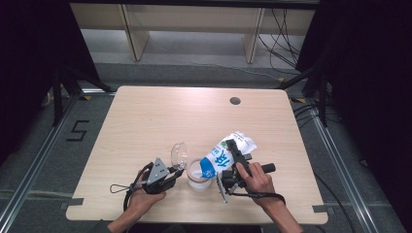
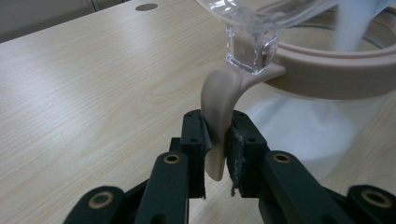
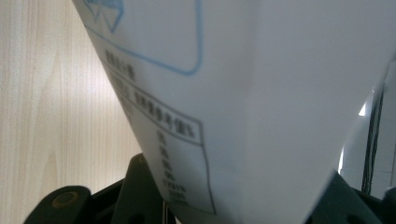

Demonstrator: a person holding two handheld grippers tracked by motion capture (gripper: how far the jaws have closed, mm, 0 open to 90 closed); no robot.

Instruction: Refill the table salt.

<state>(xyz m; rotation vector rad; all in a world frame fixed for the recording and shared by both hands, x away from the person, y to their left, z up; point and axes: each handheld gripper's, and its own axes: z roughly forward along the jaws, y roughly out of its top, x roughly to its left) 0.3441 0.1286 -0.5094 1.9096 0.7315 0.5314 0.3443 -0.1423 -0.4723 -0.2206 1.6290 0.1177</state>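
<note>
1. Left gripper [image 1: 171, 171]: jaws pinched on the beige tab handle [image 2: 218, 116] of the jar [image 1: 199, 175], steadying it; tab upright between the pads in the left gripper view, its top joined to the jar's beige rim.
2. Right gripper [image 1: 232, 160]: clamped across the body of the white-and-blue bag [image 1: 226, 156], black jaws flanking the printed panel in the right gripper view.
3. Bag: tilted over the jar, long axis running from up and to the right of the jar down to its mouth, open end lowest; white powder stream [image 2: 352, 23] falling into the jar.
4. Jar: near the front edge of the table [image 1: 145, 121], between the two hands, already holding a layer of white powder.
5. Clear lid [image 1: 179, 154]: hinged open and standing just left of and behind the jar, above the pinched tab, clear of the stream.
6. Key relation: bag mouth directly above the jar opening, right hand [image 1: 257, 180] just right of the jar, left hand [image 1: 141, 196] left of it; likely next a matter of holding or easing that tilt.
7. Obstacles: none between bag and jar; open lid the closest thing to the pour; round hole [image 1: 235, 101] well behind the jar, out of play.
</note>
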